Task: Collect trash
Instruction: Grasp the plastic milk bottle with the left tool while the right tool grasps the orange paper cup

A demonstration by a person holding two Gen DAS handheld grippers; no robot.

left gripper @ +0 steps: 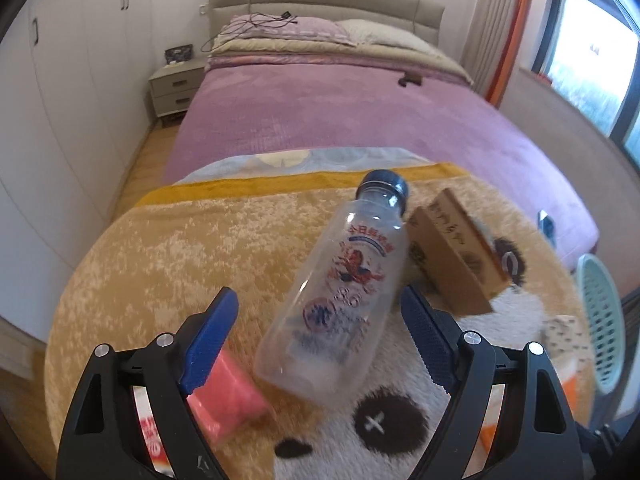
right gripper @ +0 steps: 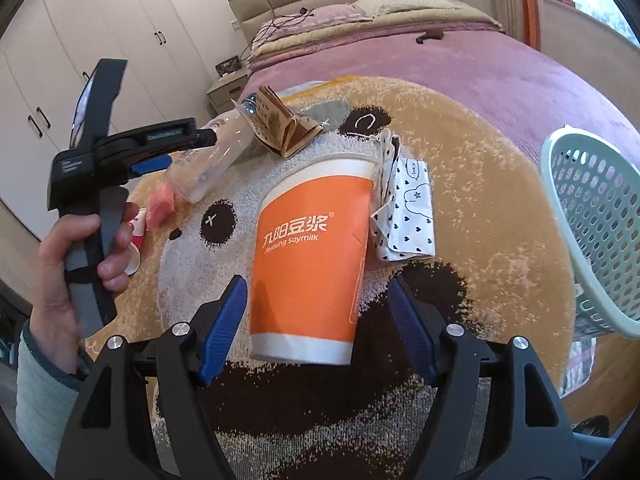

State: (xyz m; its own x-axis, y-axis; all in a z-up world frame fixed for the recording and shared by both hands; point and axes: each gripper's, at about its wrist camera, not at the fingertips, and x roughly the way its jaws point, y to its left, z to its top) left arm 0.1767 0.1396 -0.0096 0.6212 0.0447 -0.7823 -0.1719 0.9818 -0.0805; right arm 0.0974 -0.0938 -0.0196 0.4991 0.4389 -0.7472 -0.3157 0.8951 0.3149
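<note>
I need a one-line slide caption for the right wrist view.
Open right tongs flank an orange paper soymilk cup on a panda rug.

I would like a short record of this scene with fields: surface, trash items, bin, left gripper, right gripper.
surface: panda blanket on bed
trash items: clear bottle, orange cup, brown carton, dotted packet, pink wrapper
bin: green basket, at right
left gripper: open, around bottle
right gripper: open, around cup

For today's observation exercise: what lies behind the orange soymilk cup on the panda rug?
Behind the orange cup lies a white heart-patterned packet, leaning against its rim. The cup covers the packet's left edge.
</note>
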